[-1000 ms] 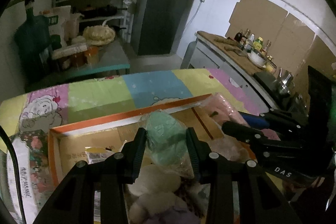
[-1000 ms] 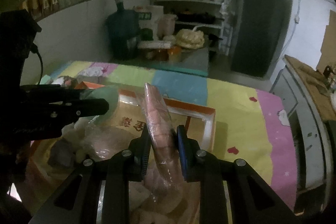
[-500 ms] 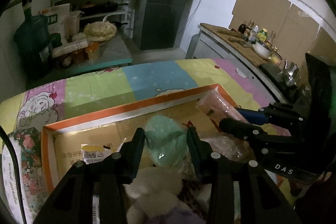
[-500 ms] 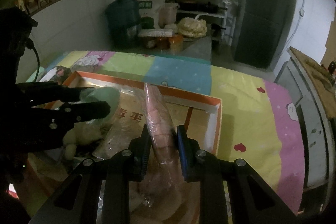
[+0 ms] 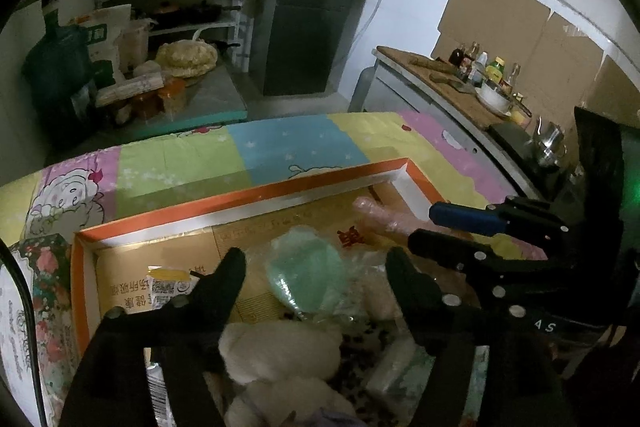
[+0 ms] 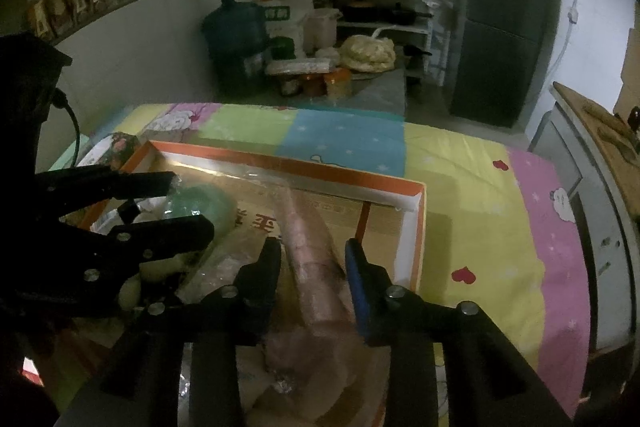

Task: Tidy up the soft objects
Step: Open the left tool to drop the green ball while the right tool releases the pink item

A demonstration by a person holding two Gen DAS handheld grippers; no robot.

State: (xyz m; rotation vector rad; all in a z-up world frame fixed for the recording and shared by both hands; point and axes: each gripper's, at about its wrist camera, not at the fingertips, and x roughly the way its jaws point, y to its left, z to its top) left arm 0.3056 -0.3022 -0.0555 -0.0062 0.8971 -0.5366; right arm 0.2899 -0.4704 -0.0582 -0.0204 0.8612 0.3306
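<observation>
An orange-rimmed cardboard box lies on the patchwork cloth. In it rests a green soft item in clear plastic, between the fingers of my left gripper. Those jaws are opening wide and stand clear of it. A pink plastic-wrapped roll lies on the box floor between the fingers of my right gripper. The right jaws are opening and no longer squeeze the roll. White plush toys sit under the left gripper.
A floral tissue box stands left of the cardboard box. Beyond the table are a blue water jug, shelves, a dark fridge and a counter with bottles. Bare cloth lies right of the box.
Both grippers sank toward the box floor with their items. The left jaws then spread wide off the green item, and the right jaws parted from the pink roll.
</observation>
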